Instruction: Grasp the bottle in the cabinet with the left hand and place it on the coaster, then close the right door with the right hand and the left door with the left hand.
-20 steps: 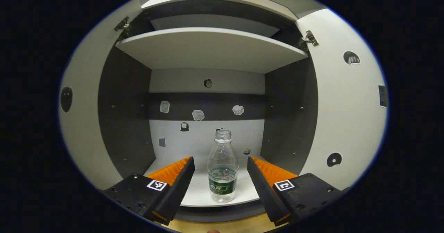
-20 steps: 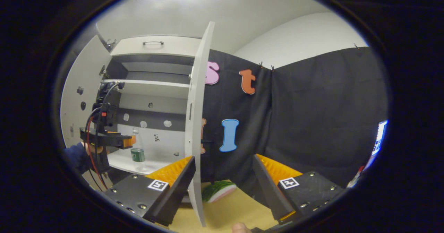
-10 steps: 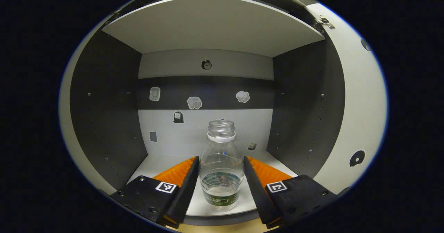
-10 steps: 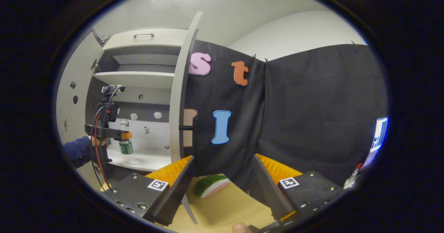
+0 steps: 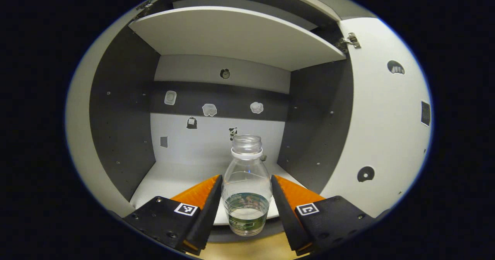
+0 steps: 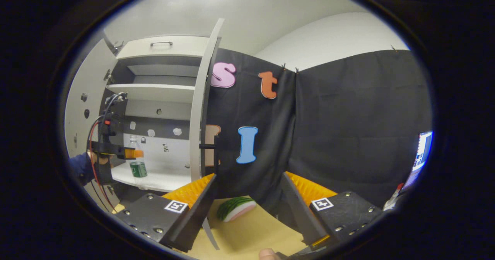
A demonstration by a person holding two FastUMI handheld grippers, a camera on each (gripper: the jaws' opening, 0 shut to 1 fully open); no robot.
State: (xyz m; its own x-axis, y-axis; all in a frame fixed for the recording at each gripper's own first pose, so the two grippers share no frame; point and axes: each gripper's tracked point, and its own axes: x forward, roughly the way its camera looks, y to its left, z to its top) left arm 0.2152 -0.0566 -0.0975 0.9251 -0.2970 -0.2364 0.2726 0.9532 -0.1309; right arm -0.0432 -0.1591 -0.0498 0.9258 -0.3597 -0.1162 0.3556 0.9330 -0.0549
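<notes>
bottle grab, step one, coaster next.
left hand-held gripper [image 5: 246,198] clamped on bottle [image 5: 246,186] at shelf [image 5: 174,178] edge; right hand-held gripper [image 6: 247,198] wide open, empty.

Left gripper view: close at the open grey-and-white cabinet [image 5: 216,144], facing straight into its lower compartment. Right gripper view: farther back and to the right, looking obliquely past the white right door's edge [image 6: 195,113]. Both share the cabinet interior.
</notes>
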